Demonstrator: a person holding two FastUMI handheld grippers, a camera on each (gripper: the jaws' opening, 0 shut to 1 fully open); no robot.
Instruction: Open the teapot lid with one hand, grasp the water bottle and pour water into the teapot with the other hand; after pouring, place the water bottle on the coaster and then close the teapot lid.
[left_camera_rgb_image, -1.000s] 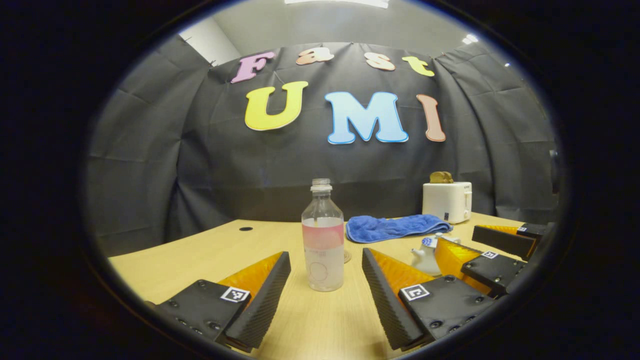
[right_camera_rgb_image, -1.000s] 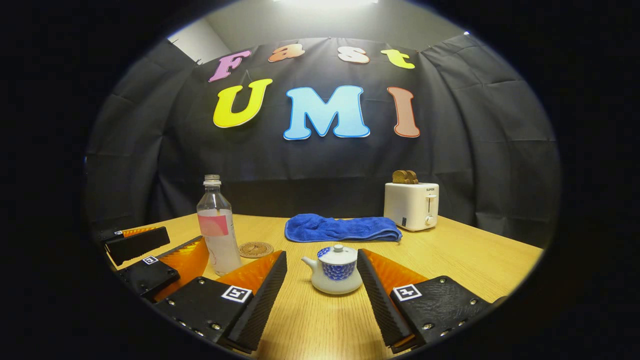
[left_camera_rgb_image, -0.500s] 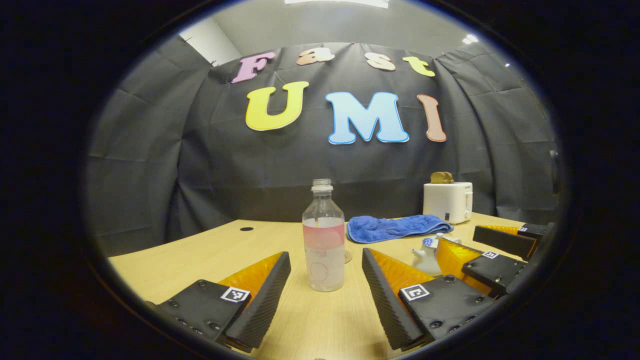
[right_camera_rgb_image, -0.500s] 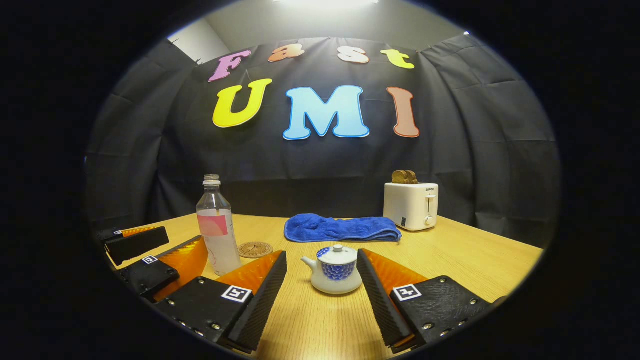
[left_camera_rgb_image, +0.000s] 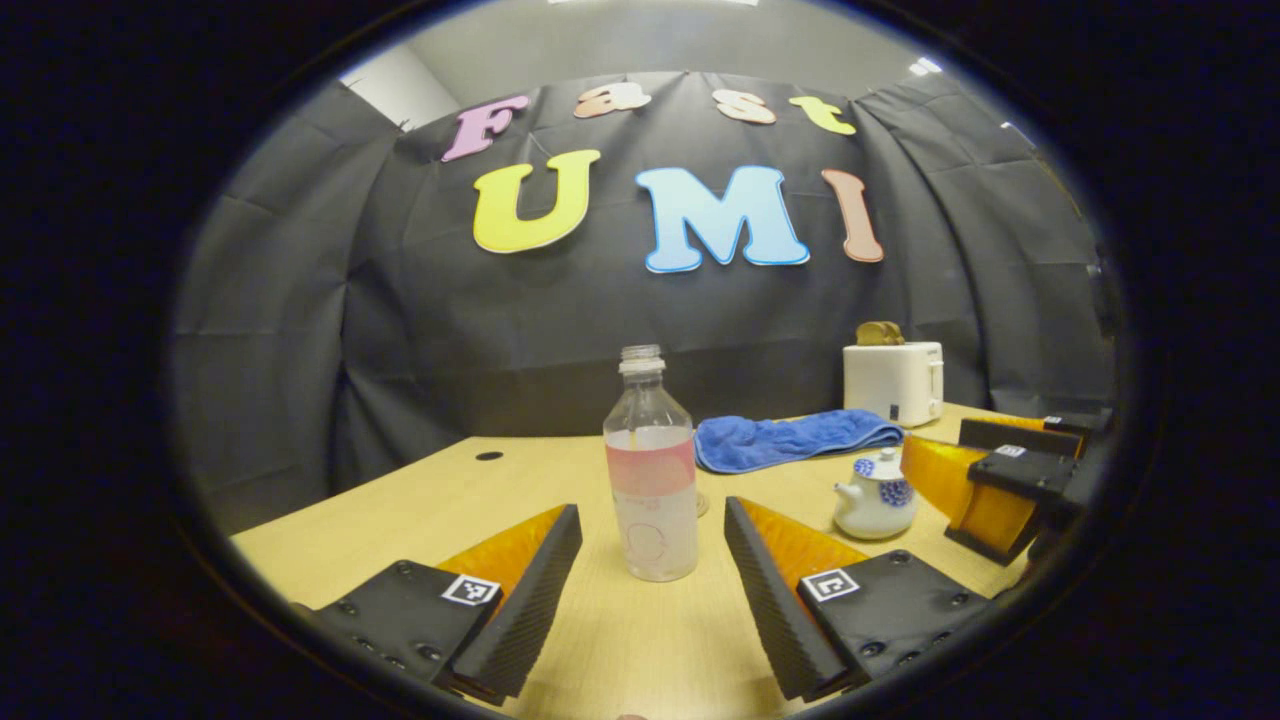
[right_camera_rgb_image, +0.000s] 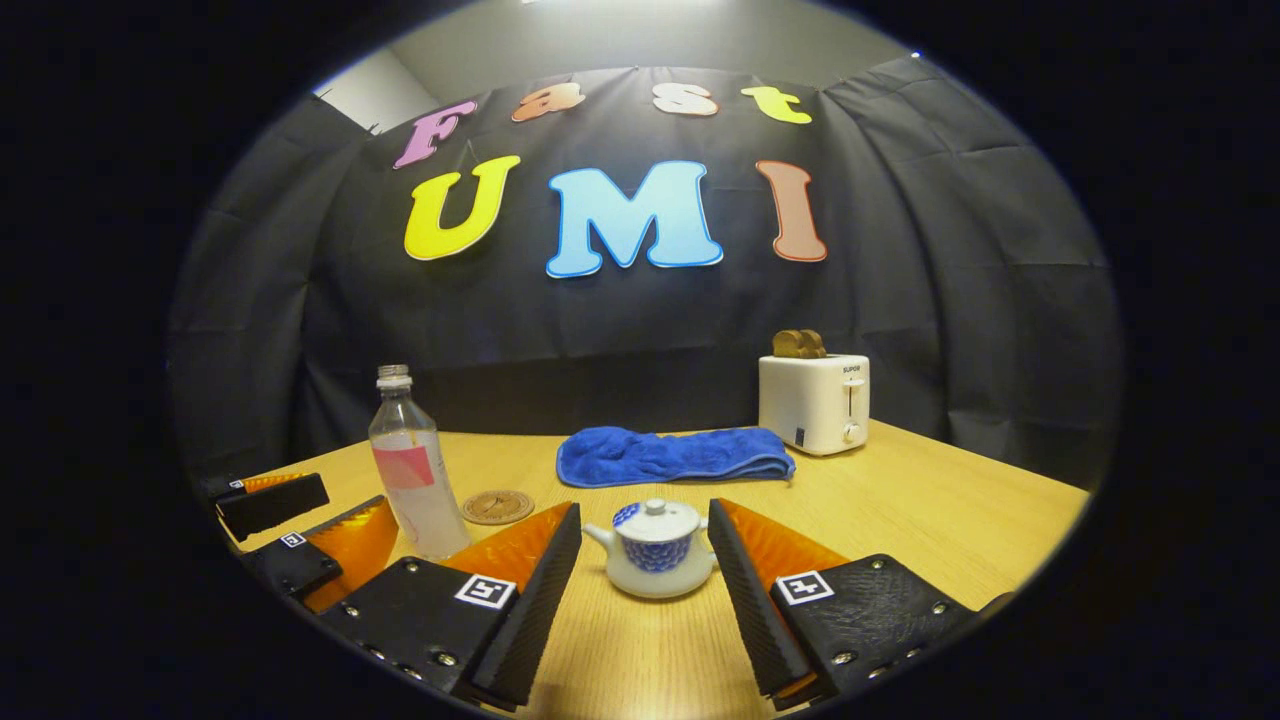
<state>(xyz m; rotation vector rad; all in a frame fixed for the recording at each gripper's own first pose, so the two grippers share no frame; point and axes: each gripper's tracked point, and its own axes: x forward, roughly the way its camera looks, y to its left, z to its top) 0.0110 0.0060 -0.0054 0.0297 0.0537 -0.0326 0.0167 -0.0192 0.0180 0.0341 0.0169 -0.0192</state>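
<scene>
A clear, uncapped water bottle (left_camera_rgb_image: 652, 480) with a pink label stands upright on the table, straight ahead of my left gripper (left_camera_rgb_image: 650, 560), which is open with its fingers on either side of the bottle, short of it. The white teapot (right_camera_rgb_image: 652, 548) with blue flowers has its lid (right_camera_rgb_image: 655, 518) on and sits between the fingers of my open right gripper (right_camera_rgb_image: 640, 570), not touched. The round brown coaster (right_camera_rgb_image: 497, 506) lies behind and right of the bottle (right_camera_rgb_image: 410, 465). The left gripper view has the teapot (left_camera_rgb_image: 875, 496) with the right gripper (left_camera_rgb_image: 1000, 470) beside it; the right gripper view has the left gripper (right_camera_rgb_image: 290, 520).
A folded blue towel (right_camera_rgb_image: 672, 457) lies behind the teapot. A white toaster (right_camera_rgb_image: 814, 402) with bread in it stands at the back right. The wooden table (right_camera_rgb_image: 950, 510) has open room on the right. A small dark hole (left_camera_rgb_image: 489, 456) is in the table's far left.
Both grippers have risen a little and tipped down slightly. In the left gripper view the right gripper has shifted so the whole teapot now shows. Both stay open.
</scene>
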